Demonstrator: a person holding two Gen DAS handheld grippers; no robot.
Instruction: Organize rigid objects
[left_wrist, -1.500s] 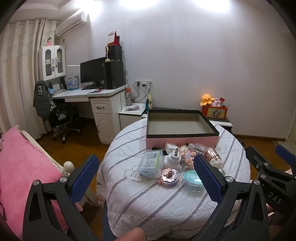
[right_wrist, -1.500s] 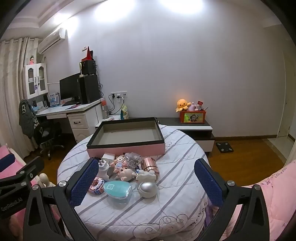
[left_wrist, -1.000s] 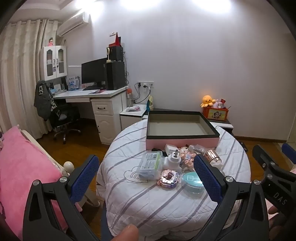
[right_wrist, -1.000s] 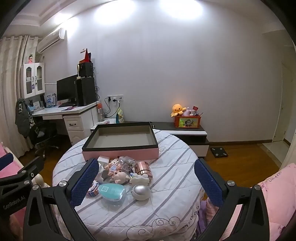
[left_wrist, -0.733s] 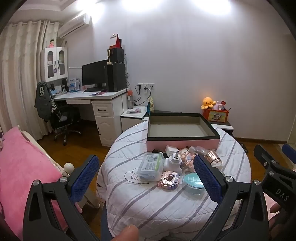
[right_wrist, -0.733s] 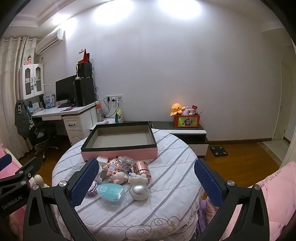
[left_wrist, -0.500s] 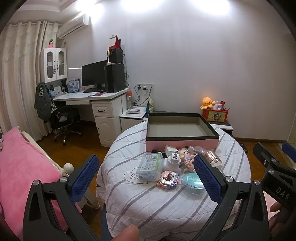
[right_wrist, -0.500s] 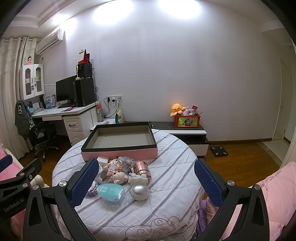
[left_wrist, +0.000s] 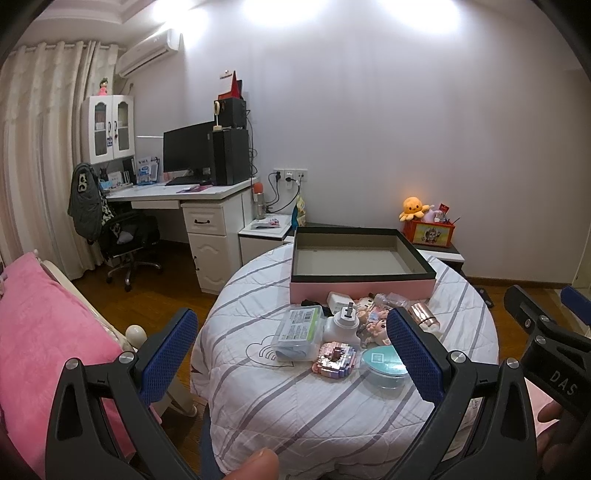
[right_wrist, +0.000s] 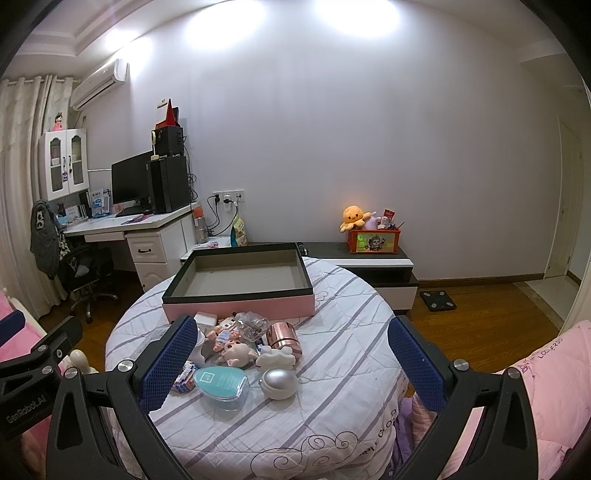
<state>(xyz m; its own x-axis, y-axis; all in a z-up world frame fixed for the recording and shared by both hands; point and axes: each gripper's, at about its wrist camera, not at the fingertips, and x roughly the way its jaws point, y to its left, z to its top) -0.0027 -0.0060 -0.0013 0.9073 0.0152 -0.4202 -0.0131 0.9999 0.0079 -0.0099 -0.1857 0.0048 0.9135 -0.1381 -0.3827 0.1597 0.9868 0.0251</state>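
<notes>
An open pink box with a black rim (left_wrist: 360, 286) (right_wrist: 238, 304) sits at the far side of a round table with a striped cloth (left_wrist: 295, 391) (right_wrist: 332, 406). In front of it lies a pile of small items: a clear case (left_wrist: 299, 332), a white bottle (left_wrist: 341, 326), a pink block toy (left_wrist: 334, 362), a teal oval case (left_wrist: 382, 365) (right_wrist: 221, 382), a rose-gold cylinder (right_wrist: 282, 338), a silver ball (right_wrist: 279, 382) and small dolls (right_wrist: 232, 349). My left gripper (left_wrist: 291, 354) and right gripper (right_wrist: 291, 363) are open and empty, held back from the table's near edge.
A white desk (left_wrist: 192, 199) with monitor and a black chair (left_wrist: 125, 236) stand at the back left. A low cabinet (right_wrist: 373, 269) with a red toy box (right_wrist: 375, 240) is behind the table. Pink bedding (left_wrist: 40, 325) (right_wrist: 535, 387) flanks the table.
Both grippers have drawn back and risen slightly from the table, so the table looks smaller and lower. Both stay open; nothing on the table has moved.
</notes>
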